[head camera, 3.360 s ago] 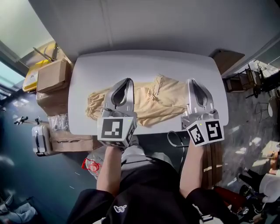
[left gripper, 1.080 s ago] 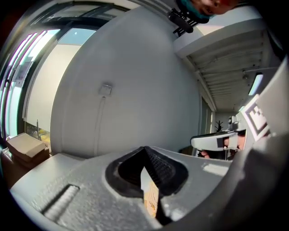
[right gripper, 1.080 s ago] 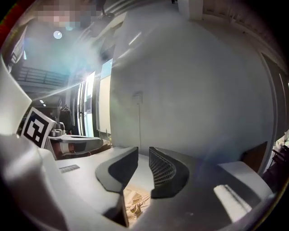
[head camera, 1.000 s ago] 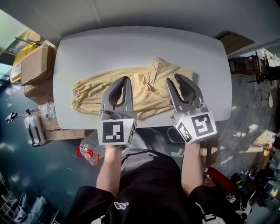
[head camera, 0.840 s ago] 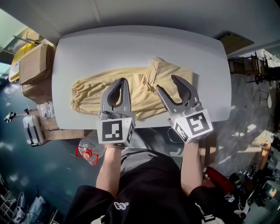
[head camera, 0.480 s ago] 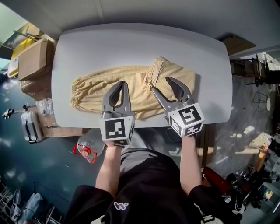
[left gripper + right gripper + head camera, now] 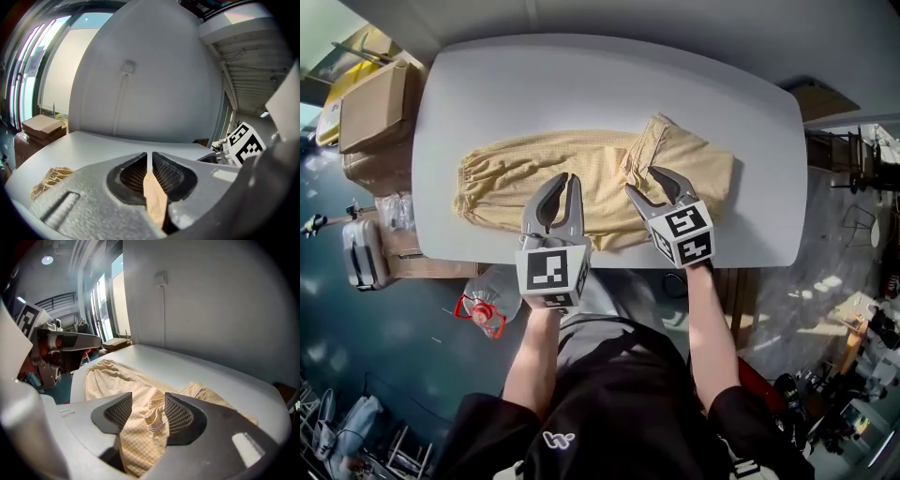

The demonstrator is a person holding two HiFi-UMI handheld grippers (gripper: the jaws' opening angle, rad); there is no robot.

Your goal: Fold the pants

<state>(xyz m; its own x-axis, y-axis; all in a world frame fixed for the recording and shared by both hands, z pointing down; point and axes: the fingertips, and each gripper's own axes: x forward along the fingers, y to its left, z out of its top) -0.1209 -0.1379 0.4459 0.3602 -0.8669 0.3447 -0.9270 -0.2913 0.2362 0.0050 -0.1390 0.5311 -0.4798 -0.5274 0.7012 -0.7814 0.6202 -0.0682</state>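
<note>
Tan pants (image 7: 581,173) lie spread lengthwise on the white table (image 7: 609,84), with one end folded over in a bunched flap at the right (image 7: 154,420). My left gripper (image 7: 565,180) hovers low over the near edge of the fabric. Its jaws (image 7: 149,157) have just been opening to a narrow slit, nothing is gripped, and tan cloth shows beyond the gap. My right gripper (image 7: 643,181) points down over the folded flap. Its jaws (image 7: 148,404) stand wide apart after just closing a little, and the cloth lies below them untouched.
Cardboard boxes (image 7: 370,108), a suitcase (image 7: 356,253) and a water bottle (image 7: 483,309) sit on the floor to the table's left. More clutter lies at the right. The person stands at the near table edge. A gathered cuff (image 7: 49,180) lies at the pants' left end.
Both grippers have come down toward the pants. The right one swung left, tipped downward and spread its jaws wide. The left one's jaws have parted slightly.
</note>
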